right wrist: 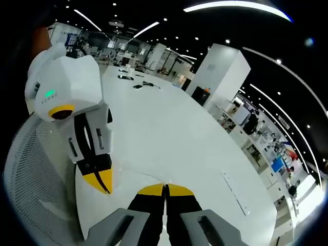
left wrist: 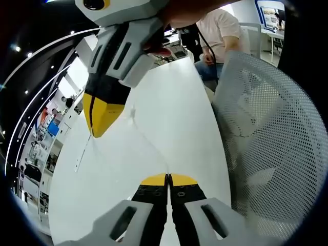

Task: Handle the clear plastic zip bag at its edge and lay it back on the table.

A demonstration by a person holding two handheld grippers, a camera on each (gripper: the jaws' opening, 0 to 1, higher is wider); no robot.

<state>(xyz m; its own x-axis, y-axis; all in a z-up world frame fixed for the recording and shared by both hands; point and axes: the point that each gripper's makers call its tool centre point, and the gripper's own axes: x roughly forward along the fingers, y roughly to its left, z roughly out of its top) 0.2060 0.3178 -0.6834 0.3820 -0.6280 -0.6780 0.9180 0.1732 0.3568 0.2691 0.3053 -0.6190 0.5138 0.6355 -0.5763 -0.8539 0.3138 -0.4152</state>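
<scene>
Left gripper [left wrist: 167, 179], left gripper view: yellow-tipped fingers [left wrist: 154, 180] pressed together at bottom centre, no gap between the tips. They appear to pinch the near edge of the clear plastic zip bag [left wrist: 120, 148], though the film is so transparent that the actual nip cannot be confirmed.

Bag, same view: nearly invisible against the white bench [left wrist: 174, 102]. Readable only by faint crease lines and a thin strip with small marks [left wrist: 82, 154], probably the zip edge, running along its left side. Long axis appears to run from the left gripper's tips up and away toward the right gripper [left wrist: 98, 132]. Whether it lies flat or is lifted off the bench, cannot tell.

Right gripper, left gripper view: enters from the top, yellow tips pointing down, closed to a single point that meets the bag's far end near the upper end of the strip. Pinching the film or only touching it, cannot tell.

Right gripper view: right gripper [right wrist: 164, 188] fingers [right wrist: 151, 190] pressed together at bottom centre. Left gripper [right wrist: 105, 187] comes in from the left, tips closed, pointing down, just beside the right gripper's tips. A faint strip [right wrist: 236, 195] lies on the bench [right wrist: 169, 128] to the right.

Surroundings: white mesh chair [left wrist: 266, 138] just beside the bench; seated person [left wrist: 220, 31] at the far end; small items [right wrist: 138, 84] on the far bench.
</scene>
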